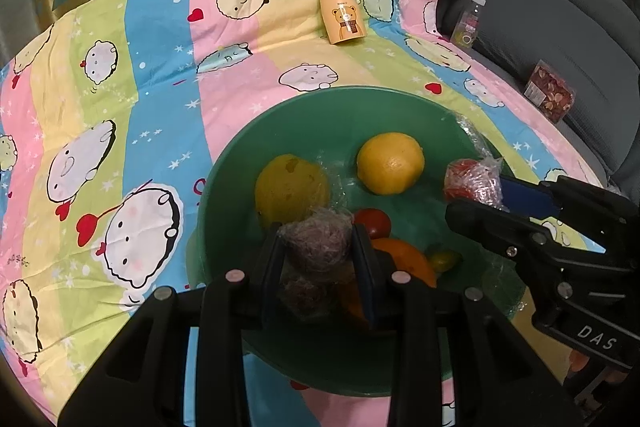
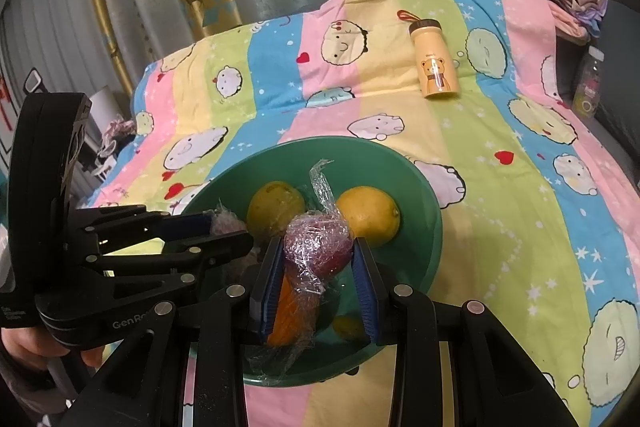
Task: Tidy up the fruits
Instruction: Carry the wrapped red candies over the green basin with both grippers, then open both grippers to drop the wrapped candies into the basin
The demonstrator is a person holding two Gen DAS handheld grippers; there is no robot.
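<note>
Both sets of jaws are closed, each on a film-wrapped fruit. The left gripper (image 1: 318, 259) pinches a dull purplish wrapped fruit (image 1: 318, 247) between its blue pads, low over the near side of the green bowl (image 1: 232, 163). The right gripper (image 2: 316, 267) clamps a red wrapped fruit (image 2: 320, 243), a loose tail of film (image 2: 322, 183) standing up behind it and more film hanging below. Both are held over the bowl, likely so that they can be set down inside or unwrapped there.

In the bowl lie two lemons (image 1: 390, 163), a small tomato (image 1: 374, 223), an orange (image 1: 404, 259) and a small yellow-green fruit (image 1: 444, 261). The bowl sits on a cartoon-print cloth (image 1: 120, 87); farther back a bear-print bottle (image 1: 340, 9) lies well apart, clear of the work.
</note>
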